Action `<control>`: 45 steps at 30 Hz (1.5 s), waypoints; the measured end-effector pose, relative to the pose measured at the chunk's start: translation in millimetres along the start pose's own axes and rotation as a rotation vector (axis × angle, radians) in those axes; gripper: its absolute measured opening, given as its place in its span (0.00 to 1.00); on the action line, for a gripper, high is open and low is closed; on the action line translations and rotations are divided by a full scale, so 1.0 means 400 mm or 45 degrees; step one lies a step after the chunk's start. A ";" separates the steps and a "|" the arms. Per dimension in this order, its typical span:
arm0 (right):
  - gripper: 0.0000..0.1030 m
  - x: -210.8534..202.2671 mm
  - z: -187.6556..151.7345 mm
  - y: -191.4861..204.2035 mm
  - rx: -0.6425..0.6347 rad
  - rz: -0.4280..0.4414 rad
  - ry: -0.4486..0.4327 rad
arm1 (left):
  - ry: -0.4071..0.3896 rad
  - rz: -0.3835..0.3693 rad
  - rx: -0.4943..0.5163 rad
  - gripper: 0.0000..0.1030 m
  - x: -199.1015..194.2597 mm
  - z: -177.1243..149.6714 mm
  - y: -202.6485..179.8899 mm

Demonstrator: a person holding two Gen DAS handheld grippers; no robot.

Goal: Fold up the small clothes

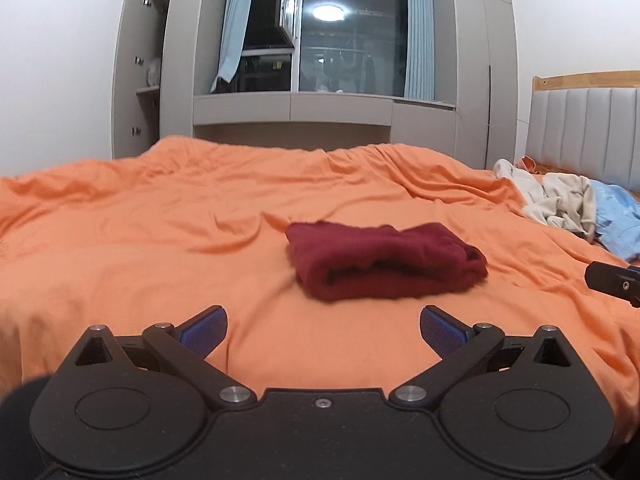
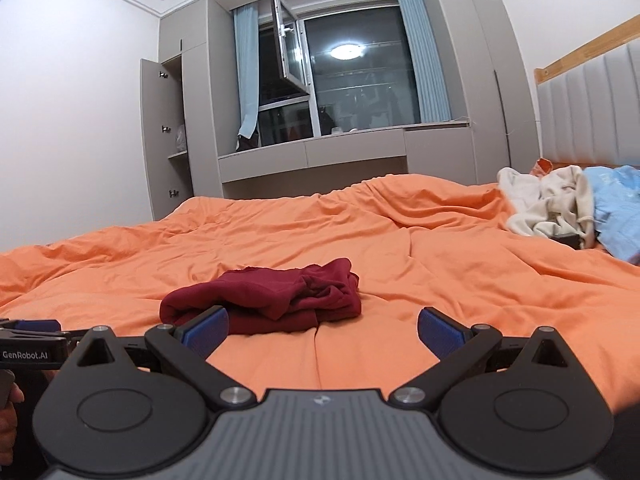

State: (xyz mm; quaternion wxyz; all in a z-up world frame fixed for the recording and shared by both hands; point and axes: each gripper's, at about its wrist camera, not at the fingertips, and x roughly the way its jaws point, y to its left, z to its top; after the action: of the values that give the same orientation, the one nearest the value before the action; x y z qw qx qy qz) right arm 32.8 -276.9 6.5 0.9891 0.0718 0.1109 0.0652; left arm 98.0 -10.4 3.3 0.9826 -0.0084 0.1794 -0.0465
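Where it lies: dark red garment (image 1: 386, 260) folded into a compact bundle, resting mid-bed on the orange bedspread (image 1: 160, 216), layered fold edges facing the cameras.
Garment, right view: same bundle (image 2: 272, 300), sits left of centre, partly hidden behind the left blue pad (image 2: 204, 330).
Left gripper (image 1: 323, 330): jaws spread wide, nothing between them, blue pads apart over bare bedspread, just short of the garment, not touching it.
Right gripper (image 2: 322, 330): jaws spread wide, nothing held, garment ahead and to its left.
Cross-sighting: black part of the right gripper enters the left view's right edge; left gripper body shows at the right view's left edge.
Obstructions: none between either gripper and the bundle; bedspread wrinkled around it.
Other clothes: cream garment (image 2: 548, 204) and light blue garment (image 2: 618, 212) heaped near the padded headboard (image 1: 588, 132), well apart from the bundle.
Background: window (image 1: 348, 36) with blue curtains (image 1: 418, 32), grey wardrobe (image 1: 140, 68) with one door open.
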 end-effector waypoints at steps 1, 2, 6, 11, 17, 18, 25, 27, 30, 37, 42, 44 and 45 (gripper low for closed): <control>1.00 -0.011 -0.003 0.001 0.005 -0.003 -0.003 | 0.003 -0.004 -0.004 0.99 -0.006 -0.005 0.001; 1.00 -0.019 -0.006 0.001 0.010 -0.006 -0.007 | 0.003 -0.002 -0.004 0.99 -0.014 -0.010 0.001; 1.00 -0.030 -0.010 0.004 0.012 -0.002 -0.006 | -0.004 0.006 -0.002 0.99 -0.027 -0.021 0.005; 1.00 -0.024 -0.011 0.010 0.003 0.000 0.003 | 0.002 0.009 -0.006 0.99 -0.028 -0.027 0.010; 1.00 -0.017 -0.018 0.016 -0.014 -0.002 0.020 | 0.015 0.011 -0.034 0.99 -0.022 -0.027 0.018; 1.00 -0.017 -0.018 0.015 -0.016 -0.003 0.021 | 0.017 0.009 -0.035 0.99 -0.021 -0.027 0.018; 1.00 -0.016 -0.021 0.017 -0.018 -0.004 0.025 | 0.020 0.008 -0.030 0.99 -0.017 -0.027 0.015; 1.00 -0.015 -0.021 0.016 -0.019 -0.004 0.026 | 0.022 0.005 -0.028 0.99 -0.016 -0.028 0.016; 1.00 -0.011 -0.022 0.015 -0.023 -0.005 0.029 | 0.023 0.006 -0.024 0.99 -0.013 -0.027 0.017; 1.00 -0.009 -0.023 0.015 -0.023 -0.007 0.033 | 0.027 0.006 -0.027 0.99 -0.011 -0.027 0.018; 1.00 -0.007 -0.023 0.016 -0.027 -0.007 0.038 | 0.031 0.004 -0.027 0.99 -0.009 -0.028 0.017; 1.00 -0.008 -0.023 0.017 -0.027 -0.007 0.038 | 0.034 0.000 -0.027 0.99 -0.007 -0.028 0.017; 1.00 -0.008 -0.023 0.017 -0.027 -0.007 0.038 | 0.036 -0.001 -0.029 0.99 -0.006 -0.027 0.018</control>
State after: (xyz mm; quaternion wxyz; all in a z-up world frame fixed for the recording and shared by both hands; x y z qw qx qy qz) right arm 26.8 -269.5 -0.8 0.9882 0.0599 0.1252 0.0647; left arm 92.6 -3.1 -6.3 0.9798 -0.0190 0.1937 -0.0451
